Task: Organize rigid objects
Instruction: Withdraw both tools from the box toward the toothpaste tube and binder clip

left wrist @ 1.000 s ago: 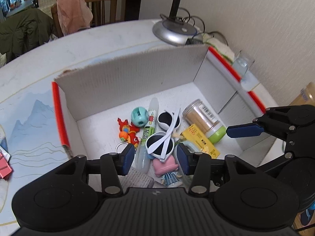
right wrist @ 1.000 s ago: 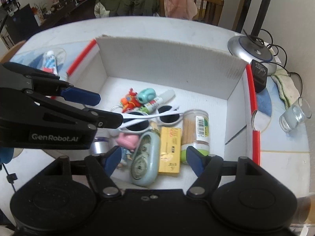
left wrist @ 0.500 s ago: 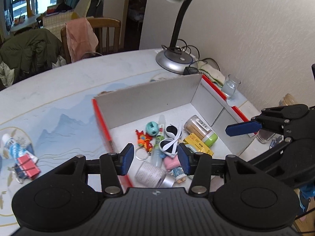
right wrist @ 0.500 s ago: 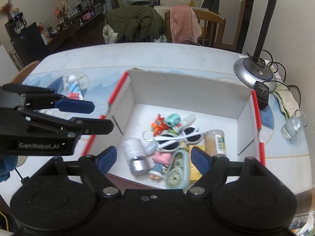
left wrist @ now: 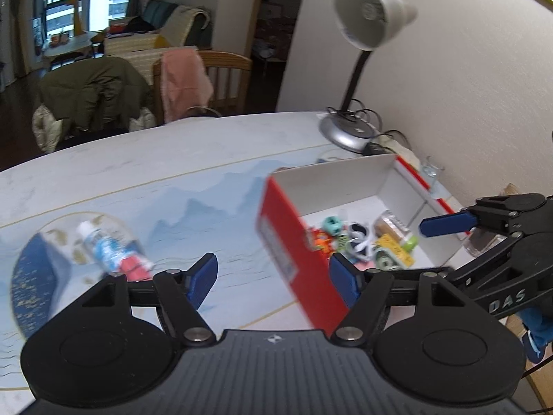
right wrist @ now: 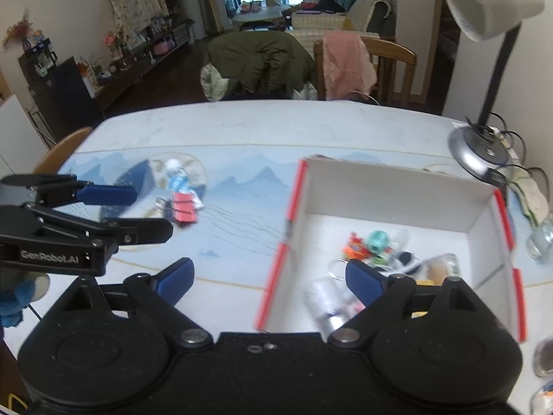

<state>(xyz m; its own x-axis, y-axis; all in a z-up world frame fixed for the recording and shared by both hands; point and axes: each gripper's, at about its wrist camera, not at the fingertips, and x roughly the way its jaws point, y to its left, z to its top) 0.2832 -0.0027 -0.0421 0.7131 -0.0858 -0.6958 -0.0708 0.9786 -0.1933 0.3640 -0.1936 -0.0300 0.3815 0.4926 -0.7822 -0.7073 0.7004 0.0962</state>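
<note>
- Left gripper [left wrist: 273,278]: fingers [left wrist: 204,273] opening, nothing between them; above bare desk [left wrist: 172,180], just left of the box [left wrist: 293,242].
- Right gripper [right wrist: 269,276]: fingers [right wrist: 174,278] wide and opening, empty; astride the box's left wall, one fingertip over the box interior.
- Box: red outside, white inside, open-topped; holds small items bunched together, among them a teal ball [left wrist: 332,224], an orange toy [left wrist: 321,242], sunglasses [left wrist: 357,238] and a yellow packet [left wrist: 397,250].
- Left of the box, well apart, on the desk: a tube [right wrist: 178,180] touching a red clip [right wrist: 183,209].
- Behind the box: lamp [left wrist: 366,24].
- Right of the box: glass [right wrist: 541,238].
</note>
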